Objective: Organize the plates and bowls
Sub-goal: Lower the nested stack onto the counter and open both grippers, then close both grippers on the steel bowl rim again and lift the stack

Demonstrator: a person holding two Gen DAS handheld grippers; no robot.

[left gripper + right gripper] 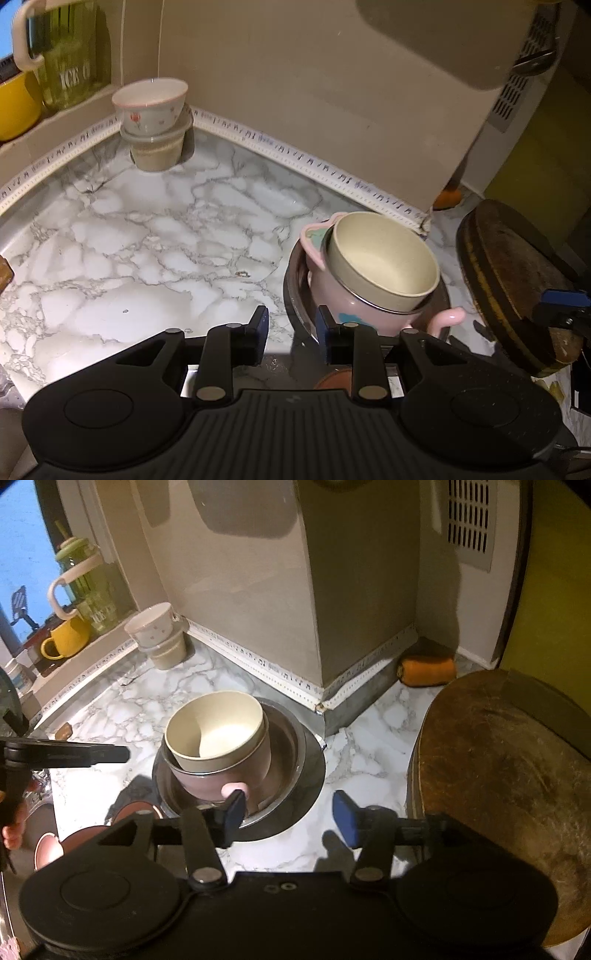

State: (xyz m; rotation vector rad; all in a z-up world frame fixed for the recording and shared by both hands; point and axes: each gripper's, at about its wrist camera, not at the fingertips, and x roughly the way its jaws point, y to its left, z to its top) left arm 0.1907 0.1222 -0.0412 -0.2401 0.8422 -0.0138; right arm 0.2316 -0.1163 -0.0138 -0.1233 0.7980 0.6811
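Observation:
A cream bowl [380, 258] leans tilted inside a pink two-handled bowl [347, 306], which sits in a steel bowl [291, 288] on the marble counter. My left gripper [291, 328] hovers at the steel bowl's near left rim, open by a narrow gap with nothing between its pads. In the right wrist view the cream bowl [218, 734], pink bowl [229, 775] and steel bowl [295, 738] lie just ahead. My right gripper [290, 816] is open and empty, its left pad close to the pink handle. A floral bowl [151, 107] rests on a beige cup in the far corner.
A round wooden board [498, 775] stands close on the right. An orange sponge [426, 670] lies in the back corner. A yellow mug [68, 638] and green jug [85, 587] sit on the window ledge. Brownish plates [133, 810] lie at the lower left.

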